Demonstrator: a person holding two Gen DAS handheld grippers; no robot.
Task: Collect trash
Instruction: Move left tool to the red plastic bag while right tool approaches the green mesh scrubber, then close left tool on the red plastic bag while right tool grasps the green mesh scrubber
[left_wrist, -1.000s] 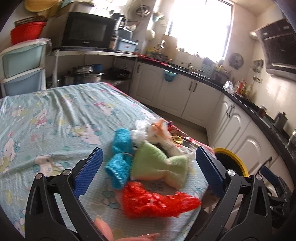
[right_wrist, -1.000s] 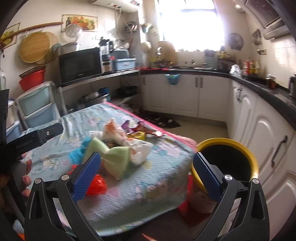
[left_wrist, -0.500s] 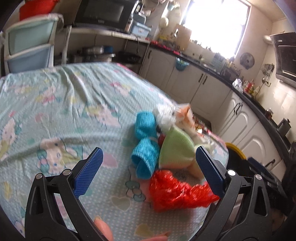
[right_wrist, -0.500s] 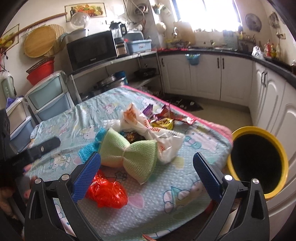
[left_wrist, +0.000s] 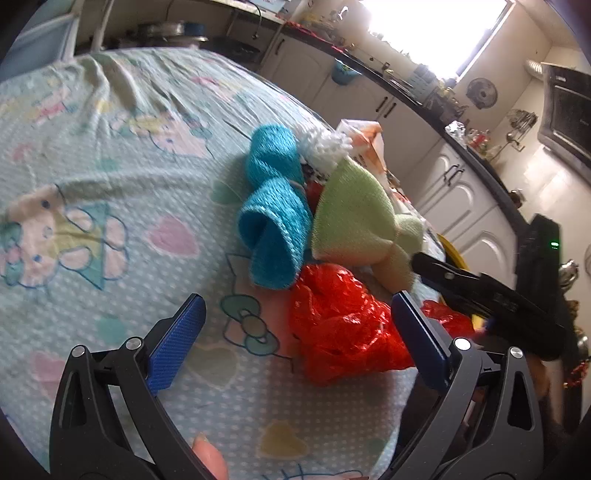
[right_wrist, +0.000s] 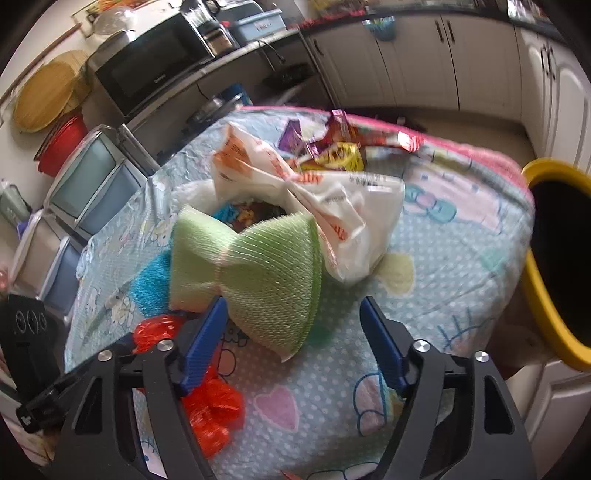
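Trash lies in a pile on the cartoon-print tablecloth (left_wrist: 110, 166): a red plastic bag (left_wrist: 340, 332), two blue mesh sleeves (left_wrist: 273, 236), a green mesh sleeve (left_wrist: 354, 214) and a white plastic bag (right_wrist: 332, 206) with snack wrappers (right_wrist: 332, 147) behind it. My left gripper (left_wrist: 295, 343) is open just short of the red bag, whose near edge lies between the pads. My right gripper (right_wrist: 293, 343) hovers over the green mesh sleeve (right_wrist: 251, 273). Its jaws are closing with the sleeve's lower corner between them, and the right pad is still apart from it.
A yellow-rimmed bin (right_wrist: 546, 258) stands on the floor beside the table's right edge. White cabinets (right_wrist: 443, 55) line the far wall. A microwave (right_wrist: 147, 70) and stacked plastic drawers (right_wrist: 92, 184) stand behind the table. A fingertip (left_wrist: 210, 461) shows below the left gripper.
Both grippers have dropped and tilted down toward the pile. The right jaws have narrowed around the green mesh sleeve's corner, and the right gripper's finger has come into the left wrist view.
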